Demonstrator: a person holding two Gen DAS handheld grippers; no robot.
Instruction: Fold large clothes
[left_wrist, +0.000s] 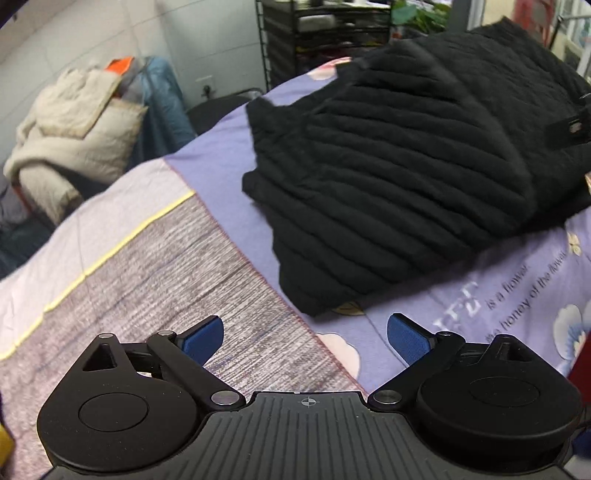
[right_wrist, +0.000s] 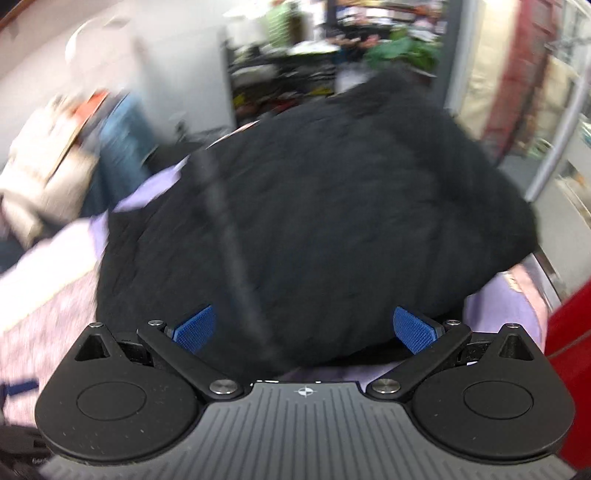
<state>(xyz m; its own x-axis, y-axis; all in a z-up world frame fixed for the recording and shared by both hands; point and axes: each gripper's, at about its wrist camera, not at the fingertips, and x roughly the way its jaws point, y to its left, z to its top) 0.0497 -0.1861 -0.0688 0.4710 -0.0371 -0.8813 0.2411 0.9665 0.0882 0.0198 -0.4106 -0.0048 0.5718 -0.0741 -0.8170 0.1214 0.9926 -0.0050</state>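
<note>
A black quilted jacket (left_wrist: 399, 177) lies bunched and partly folded on a bed with a purple flower-print sheet (left_wrist: 480, 306). My left gripper (left_wrist: 306, 336) is open and empty, hovering over the sheet just short of the jacket's near edge. In the right wrist view, which is motion-blurred, the same jacket (right_wrist: 314, 221) fills the middle. My right gripper (right_wrist: 306, 328) is open, its blue pads (right_wrist: 415, 328) spread at the jacket's near edge with nothing between them.
A grey-pink striped blanket with a yellow line (left_wrist: 147, 280) covers the bed's left part. A pile of beige bedding (left_wrist: 74, 140) and blue cloth sits beyond the bed at left. A black wire shelf (left_wrist: 321, 40) stands behind. Something red (right_wrist: 576, 350) is at the right edge.
</note>
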